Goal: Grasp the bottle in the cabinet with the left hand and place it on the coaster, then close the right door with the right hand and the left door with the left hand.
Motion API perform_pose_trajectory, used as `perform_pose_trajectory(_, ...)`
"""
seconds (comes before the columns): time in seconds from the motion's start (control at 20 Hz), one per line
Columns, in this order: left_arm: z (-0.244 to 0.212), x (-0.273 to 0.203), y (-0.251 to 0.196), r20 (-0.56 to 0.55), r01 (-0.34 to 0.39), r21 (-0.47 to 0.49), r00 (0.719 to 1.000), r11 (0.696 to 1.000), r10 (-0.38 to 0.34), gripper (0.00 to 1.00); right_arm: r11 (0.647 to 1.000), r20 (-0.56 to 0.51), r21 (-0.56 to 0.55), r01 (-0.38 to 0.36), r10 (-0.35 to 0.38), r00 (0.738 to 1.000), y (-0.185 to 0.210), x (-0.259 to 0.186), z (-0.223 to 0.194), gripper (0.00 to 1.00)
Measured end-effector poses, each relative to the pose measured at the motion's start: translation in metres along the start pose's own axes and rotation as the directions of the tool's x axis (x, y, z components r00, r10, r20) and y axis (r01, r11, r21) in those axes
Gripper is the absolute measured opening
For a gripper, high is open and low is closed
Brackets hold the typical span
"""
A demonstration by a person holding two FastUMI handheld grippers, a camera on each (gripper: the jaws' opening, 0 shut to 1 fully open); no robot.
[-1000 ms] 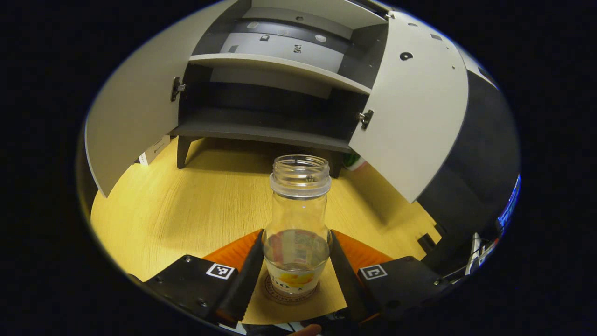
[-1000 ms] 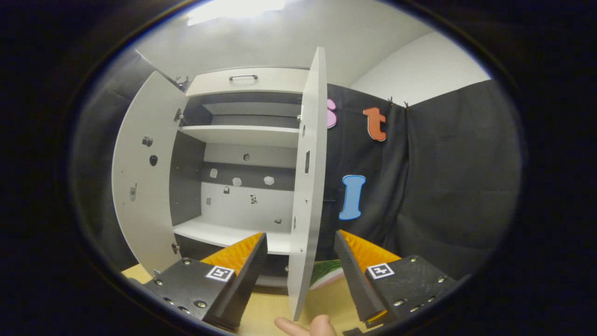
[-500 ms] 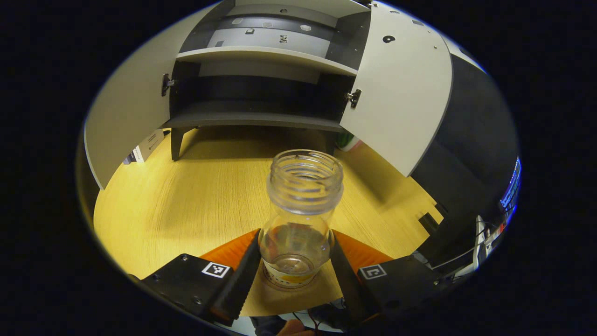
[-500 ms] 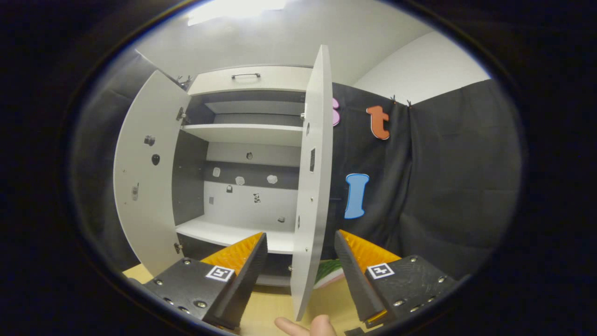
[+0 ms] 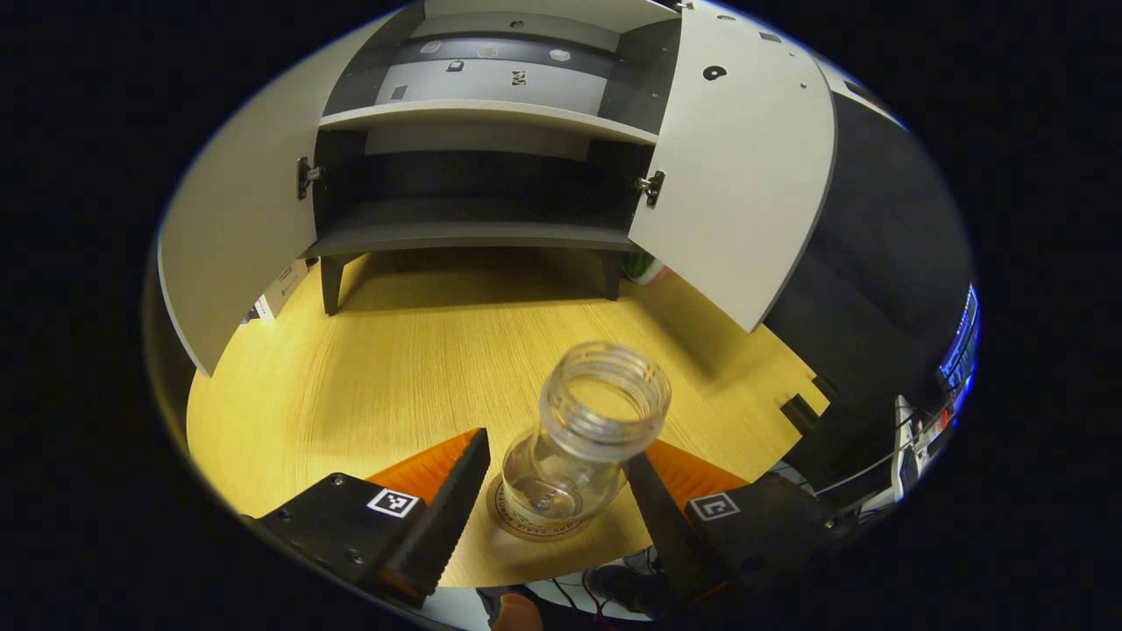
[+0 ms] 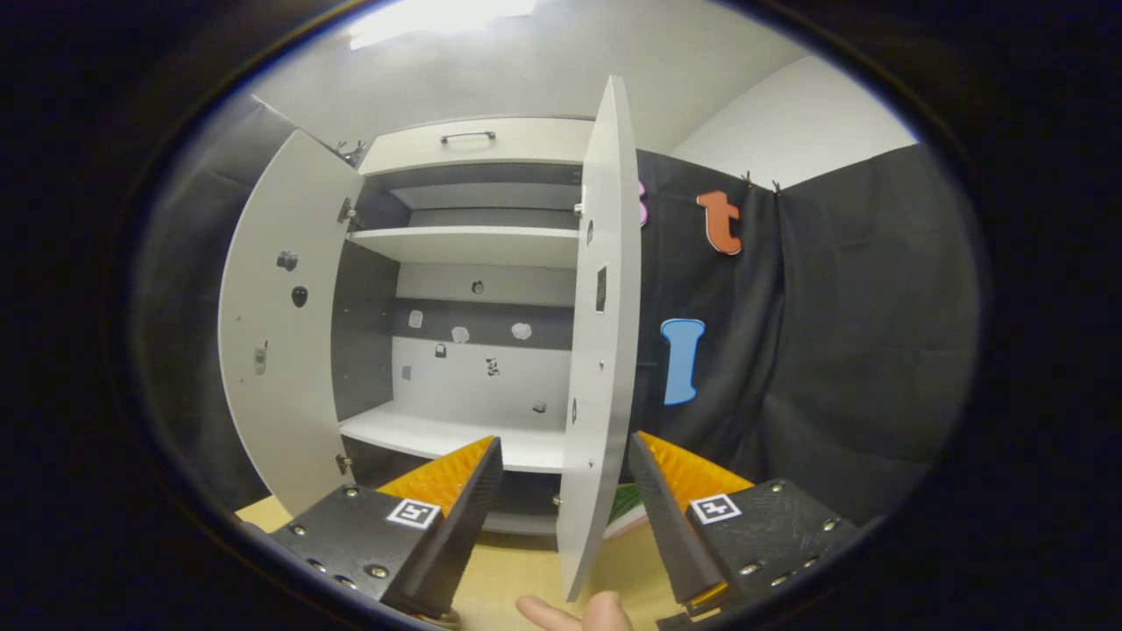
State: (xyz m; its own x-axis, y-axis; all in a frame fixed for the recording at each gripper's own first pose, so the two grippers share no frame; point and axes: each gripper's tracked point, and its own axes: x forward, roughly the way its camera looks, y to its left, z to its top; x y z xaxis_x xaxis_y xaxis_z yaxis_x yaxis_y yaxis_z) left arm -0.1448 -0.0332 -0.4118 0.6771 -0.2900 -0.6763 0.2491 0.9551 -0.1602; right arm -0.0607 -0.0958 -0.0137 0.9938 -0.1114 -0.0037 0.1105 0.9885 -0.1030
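Observation:
A clear glass bottle (image 5: 578,443) without a cap stands upright on a round coaster (image 5: 526,528) near the front of the wooden table (image 5: 394,377). My left gripper (image 5: 557,447) is open around the bottle. Its left finger stands apart from the glass and its right finger is close beside it. Behind, the white cabinet (image 5: 478,109) has its left door (image 5: 237,228) and right door (image 5: 745,175) swung open, and its shelves are bare. My right gripper (image 6: 562,443) is open, and the right door's edge (image 6: 600,350) stands farther off in line with the gap between its fingers.
A white box (image 5: 276,285) lies by the cabinet's left leg. A green and red thing (image 5: 644,265) sits behind the right leg. A lit screen (image 5: 960,350) and cables are off the table's right edge. A person's fingertips (image 6: 570,613) show below the right gripper.
My left gripper has opened and let go of the bottle, which now stands on the coaster. The gripper has risen and looks down on it. The right gripper has shifted slightly left.

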Motion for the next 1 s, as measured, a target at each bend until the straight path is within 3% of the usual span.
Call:
perform_pose_trajectory(0.35, 0.046, -0.029, -0.009, 0.099, 0.002, 0.029, 0.995, 1.000, -0.005, 0.96, 1.000, -0.006, 0.022, 0.002, -0.002, 1.000, -0.002, 0.004, -0.004, 0.88)
perform_pose_trajectory(0.6, 0.114, -0.054, -0.012, 0.241, -0.011, 0.009, 0.970, 1.000, 0.009, 0.96, 1.000, -0.008, 0.019, 0.009, -0.009, 1.000, -0.007, 0.008, -0.007, 0.88)
perform_pose_trajectory(0.8, 0.184, -0.079, 0.002, 0.383, -0.080, -0.001, 0.921, 0.997, 0.074, 0.95, 1.000, -0.008, 0.026, 0.013, -0.013, 1.000, -0.011, 0.009, -0.009, 0.88)
perform_pose_trajectory(1.0, 0.250, -0.110, 0.021, 0.510, -0.174, -0.017, 0.845, 0.985, 0.158, 0.96, 0.999, -0.008, 0.026, 0.019, -0.019, 1.000, -0.015, 0.011, -0.010, 0.88)
